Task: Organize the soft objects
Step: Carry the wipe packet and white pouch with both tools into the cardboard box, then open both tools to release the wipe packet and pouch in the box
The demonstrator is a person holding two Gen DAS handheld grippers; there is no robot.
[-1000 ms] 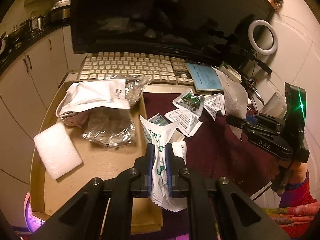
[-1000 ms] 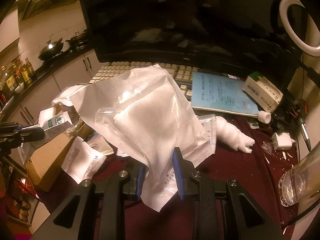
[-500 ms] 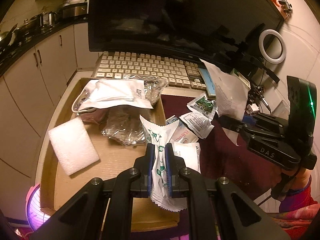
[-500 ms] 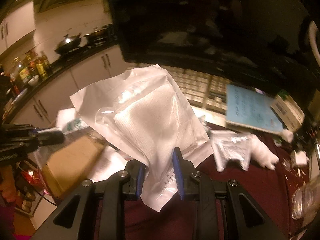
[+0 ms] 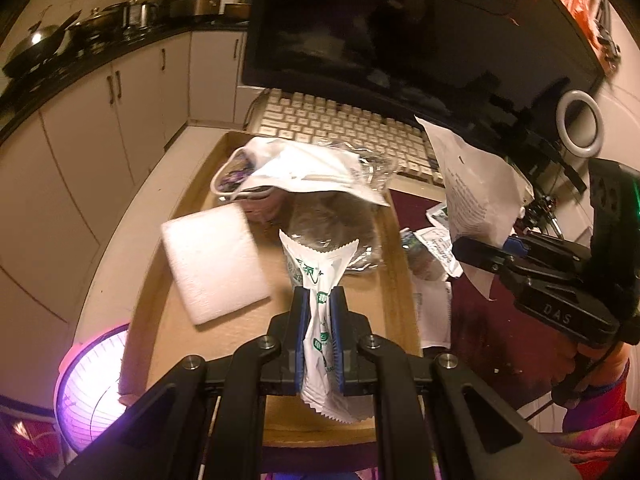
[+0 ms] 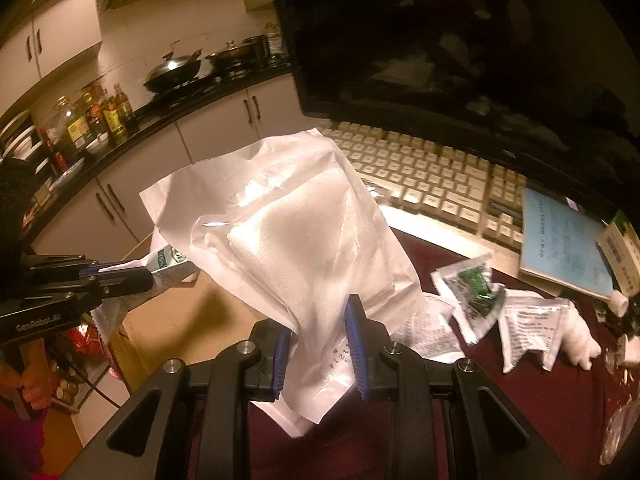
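Note:
My left gripper (image 5: 320,300) is shut on a white packet with green print (image 5: 320,272) and holds it above the cardboard tray (image 5: 372,308). The tray holds a white foam pad (image 5: 214,262), a white mask (image 5: 308,174) and crinkled clear bags (image 5: 332,232). My right gripper (image 6: 318,334) is shut on a clear-and-white gauze packet (image 6: 304,232), held up over the dark red mat near the tray's right edge; the packet also shows in the left wrist view (image 5: 476,196). The left gripper shows in the right wrist view (image 6: 132,276).
Several small sachets (image 6: 476,296) and a white wad (image 6: 580,340) lie on the dark red mat (image 6: 532,408). A keyboard (image 6: 432,172), monitor (image 5: 400,36), blue booklet (image 6: 564,248) and ring light (image 5: 580,124) stand behind. A glowing heater (image 5: 88,388) sits below the tray's left.
Both grippers have moved left with their packets. The left one now hangs over the tray; the right one has come up beside the tray's right edge.

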